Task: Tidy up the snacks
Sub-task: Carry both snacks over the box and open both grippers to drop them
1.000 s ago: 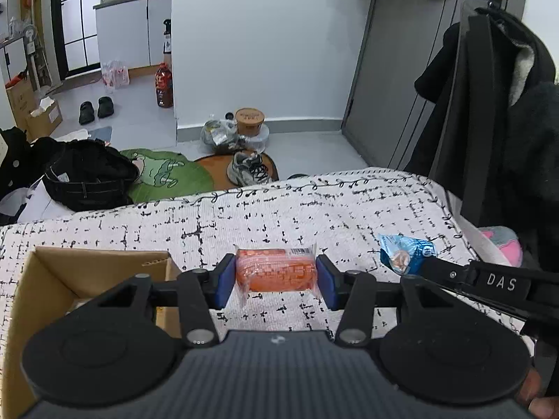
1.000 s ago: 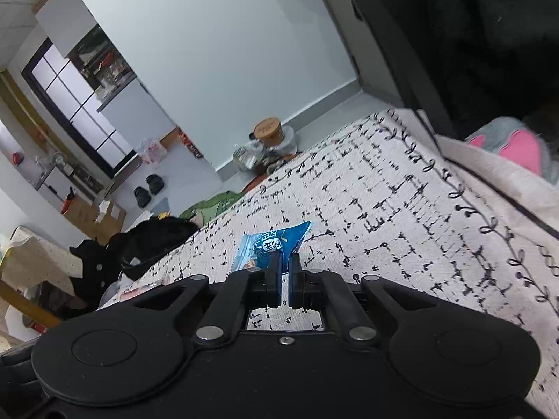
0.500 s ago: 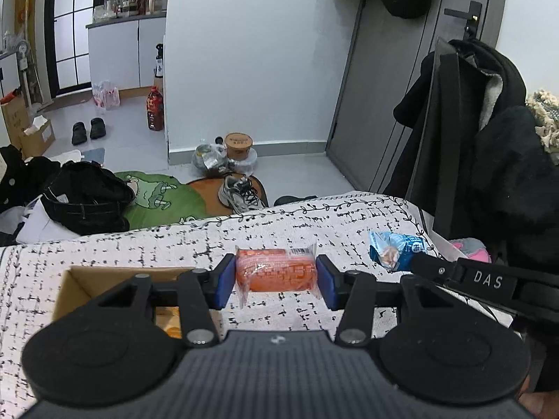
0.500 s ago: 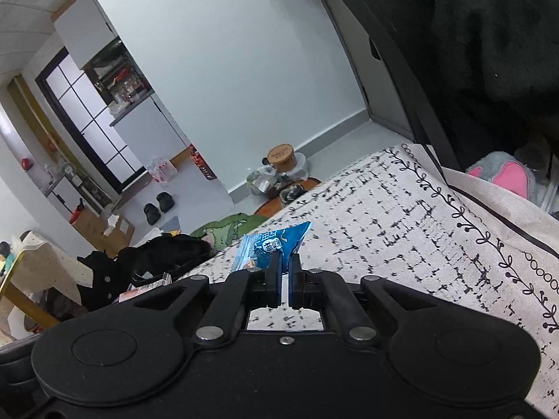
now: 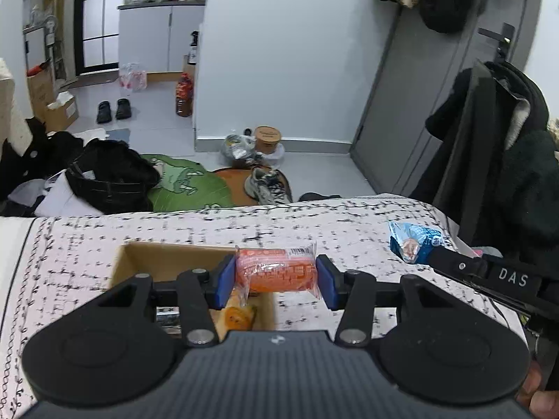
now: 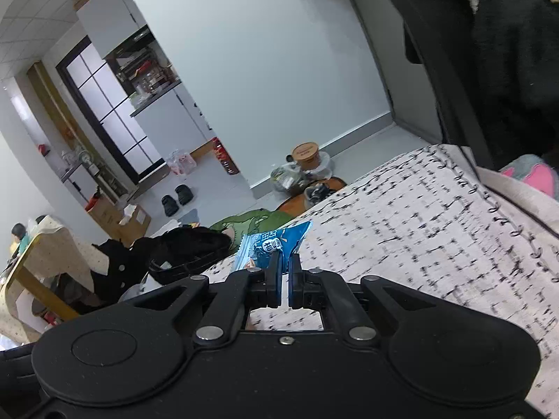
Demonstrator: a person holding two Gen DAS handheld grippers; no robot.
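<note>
My left gripper (image 5: 276,274) is shut on an orange snack packet (image 5: 276,273) and holds it above the right rim of an open cardboard box (image 5: 167,255) on the patterned tablecloth. An orange snack (image 5: 237,316) lies inside the box. My right gripper (image 6: 284,272) is shut on a blue snack packet (image 6: 276,242) and holds it off the table; the same blue snack packet (image 5: 414,241) shows at the right of the left wrist view, at the tip of my right gripper.
The table (image 5: 314,220) carries a white cloth with black marks. Past its far edge the floor holds a black bag (image 5: 111,178), a green mat (image 5: 185,188) and a shoe (image 5: 265,185). Dark coats (image 5: 506,160) hang at the right.
My left gripper has moved left and up with the orange packet, so the box now lies under it. My right gripper has risen with the blue packet.
</note>
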